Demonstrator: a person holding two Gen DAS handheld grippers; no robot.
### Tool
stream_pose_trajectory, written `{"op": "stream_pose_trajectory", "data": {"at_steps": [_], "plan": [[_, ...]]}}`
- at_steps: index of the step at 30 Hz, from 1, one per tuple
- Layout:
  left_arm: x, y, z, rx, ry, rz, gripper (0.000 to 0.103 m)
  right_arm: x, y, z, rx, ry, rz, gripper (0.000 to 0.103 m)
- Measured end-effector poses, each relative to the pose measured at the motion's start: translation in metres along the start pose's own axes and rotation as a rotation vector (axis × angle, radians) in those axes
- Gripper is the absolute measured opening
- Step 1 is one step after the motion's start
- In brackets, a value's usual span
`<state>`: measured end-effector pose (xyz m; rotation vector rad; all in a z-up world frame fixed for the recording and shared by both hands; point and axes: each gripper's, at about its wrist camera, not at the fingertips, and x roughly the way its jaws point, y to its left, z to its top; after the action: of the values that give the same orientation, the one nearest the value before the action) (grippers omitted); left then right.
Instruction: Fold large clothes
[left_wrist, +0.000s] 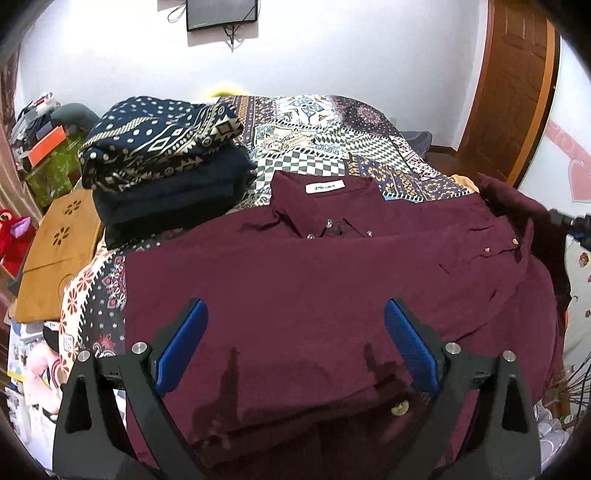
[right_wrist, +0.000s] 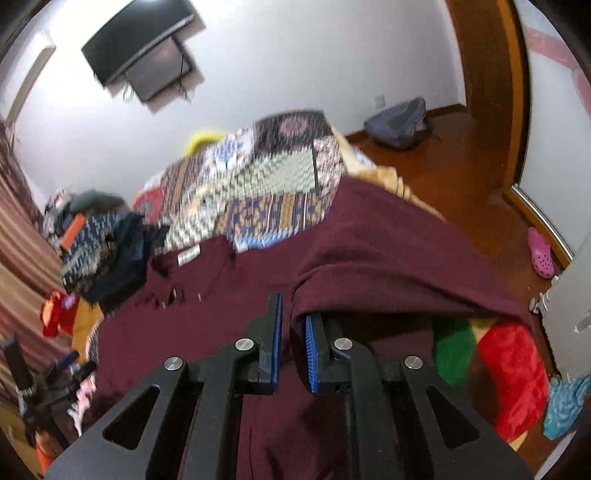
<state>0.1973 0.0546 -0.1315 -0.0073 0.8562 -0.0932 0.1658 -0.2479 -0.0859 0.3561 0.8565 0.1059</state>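
Left tool (left_wrist: 295, 332), jaws wide, over maroon button-down shirt (left_wrist: 332, 280), collar far, white label showing; right tool (right_wrist: 293, 336) pinching its lifted right sleeve fold.

White neck label (left_wrist: 324, 187) inside maroon shirt (left_wrist: 295, 280) collar: approx "Z&BLUES", too small to confirm.

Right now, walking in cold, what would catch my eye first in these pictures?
First, the big maroon shirt spread across the patchwork bedspread, collar and white label toward the far wall. The left tongs hang wide open above it, while the right tongs are nearly closed on a lifted fold of its cloth. A stack of folded dark clothes sits to the shirt's left.
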Motion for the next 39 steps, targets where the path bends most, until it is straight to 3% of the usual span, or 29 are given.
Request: {"op": "stream_pose_trajectory", "data": {"at_steps": [4, 7, 10, 17, 21, 30, 37, 39], "plan": [[0.003, -0.002, -0.004, -0.002, 0.014, -0.005, 0.097, -0.006, 0.0, -0.006, -0.002, 0.039, -0.012, 0.014], [0.003, -0.007, -0.005, 0.006, 0.015, -0.011, 0.097, -0.02, -0.006, -0.007, 0.008, 0.046, 0.013, 0.028], [0.002, -0.012, -0.003, 0.024, 0.012, -0.012, 0.097, -0.038, -0.012, -0.004, 0.018, -0.008, -0.008, 0.046], [0.004, -0.023, 0.002, 0.039, 0.012, -0.011, 0.097, -0.06, -0.053, 0.004, 0.153, -0.114, -0.086, 0.069], [0.008, -0.029, 0.005, 0.044, 0.017, -0.005, 0.097, -0.047, -0.092, 0.003, 0.29, -0.096, -0.106, 0.069], [0.022, -0.04, 0.015, 0.062, 0.041, 0.016, 0.097, 0.009, -0.17, -0.014, 0.598, -0.007, -0.031, 0.069], [0.036, -0.048, 0.018, 0.062, 0.071, 0.015, 0.097, 0.032, -0.187, -0.013, 0.648, -0.002, -0.027, 0.068], [0.038, -0.049, 0.019, 0.063, 0.075, 0.014, 0.097, 0.036, -0.187, -0.009, 0.633, -0.016, -0.073, 0.057]]}}
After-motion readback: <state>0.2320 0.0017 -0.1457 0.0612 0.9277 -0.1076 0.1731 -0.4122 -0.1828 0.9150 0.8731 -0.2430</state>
